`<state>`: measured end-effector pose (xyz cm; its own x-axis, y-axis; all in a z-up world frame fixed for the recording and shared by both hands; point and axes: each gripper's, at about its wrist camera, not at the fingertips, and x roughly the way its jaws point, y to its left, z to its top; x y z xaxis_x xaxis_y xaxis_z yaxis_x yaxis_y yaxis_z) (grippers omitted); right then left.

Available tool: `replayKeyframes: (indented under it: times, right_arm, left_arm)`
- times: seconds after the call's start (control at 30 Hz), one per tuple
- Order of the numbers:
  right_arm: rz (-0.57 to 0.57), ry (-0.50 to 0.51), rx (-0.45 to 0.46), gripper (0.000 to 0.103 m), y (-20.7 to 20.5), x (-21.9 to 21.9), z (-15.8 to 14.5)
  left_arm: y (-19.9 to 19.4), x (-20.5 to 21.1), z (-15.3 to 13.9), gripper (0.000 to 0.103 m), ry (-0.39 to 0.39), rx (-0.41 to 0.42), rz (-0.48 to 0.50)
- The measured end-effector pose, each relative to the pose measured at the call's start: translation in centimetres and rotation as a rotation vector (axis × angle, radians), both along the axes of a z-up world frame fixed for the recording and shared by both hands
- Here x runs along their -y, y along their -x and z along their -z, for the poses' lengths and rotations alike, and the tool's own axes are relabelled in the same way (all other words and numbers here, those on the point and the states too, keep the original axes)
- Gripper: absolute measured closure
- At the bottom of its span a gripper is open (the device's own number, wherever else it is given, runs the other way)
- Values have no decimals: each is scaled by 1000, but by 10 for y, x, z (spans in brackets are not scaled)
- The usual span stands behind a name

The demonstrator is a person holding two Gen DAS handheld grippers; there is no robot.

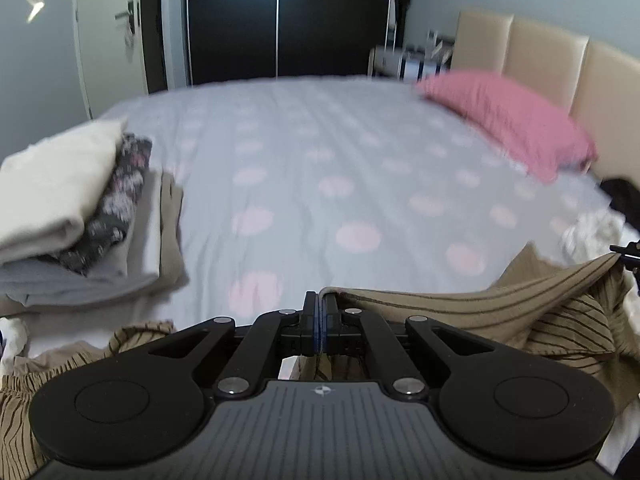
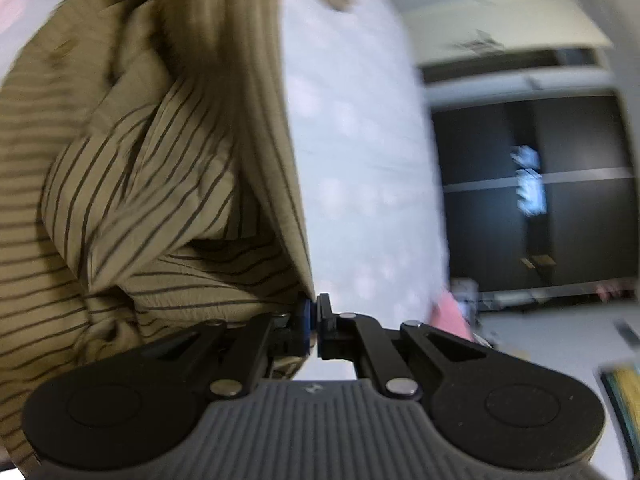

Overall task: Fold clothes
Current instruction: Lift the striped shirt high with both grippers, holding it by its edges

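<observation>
A tan garment with thin dark stripes hangs stretched between both grippers above the bed. My left gripper is shut on one end of its hem, and the cloth runs right toward my right gripper, seen at the frame edge. In the right wrist view the same striped garment bunches up on the left, with my right gripper shut on its edge. More of the striped cloth droops below the left gripper.
A stack of folded clothes sits on the bed's left side. The bedsheet is pale with pink dots. A pink pillow lies by the beige headboard. Loose white and dark clothes lie at the right. A dark wardrobe stands behind.
</observation>
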<state>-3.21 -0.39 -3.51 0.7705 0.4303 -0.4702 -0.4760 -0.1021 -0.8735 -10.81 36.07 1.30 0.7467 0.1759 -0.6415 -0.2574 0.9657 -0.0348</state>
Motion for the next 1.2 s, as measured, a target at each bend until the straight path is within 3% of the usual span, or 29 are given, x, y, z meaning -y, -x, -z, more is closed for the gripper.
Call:
replayKeyframes:
  times: [0.23, 0.43, 0.57, 0.73, 1.0, 1.13, 1.2]
  right_arm:
    - [142, -251, 108, 101, 9, 11, -70]
    - [173, -528, 293, 101, 29, 39, -174]
    - [234, -707, 415, 101, 36, 62, -245]
    - [273, -907, 464, 101, 52, 84, -322]
    - [121, -1049, 610, 101, 129, 122, -384]
    - [63, -1132, 647, 101, 161, 147, -400]
    - [46, -1147, 604, 101, 169, 149, -401]
  left_arm:
    - [29, 30, -78, 103, -94, 218, 13]
    - [66, 49, -177, 103, -143, 452, -7]
    - [96, 75, -243, 103, -120, 607, 52]
    - [130, 116, -308, 103, -182, 758, 112]
    - [172, 135, -384, 103, -290, 906, 15]
    - [192, 147, -396, 103, -290, 964, 29]
    - [185, 155, -391, 103, -303, 927, 54]
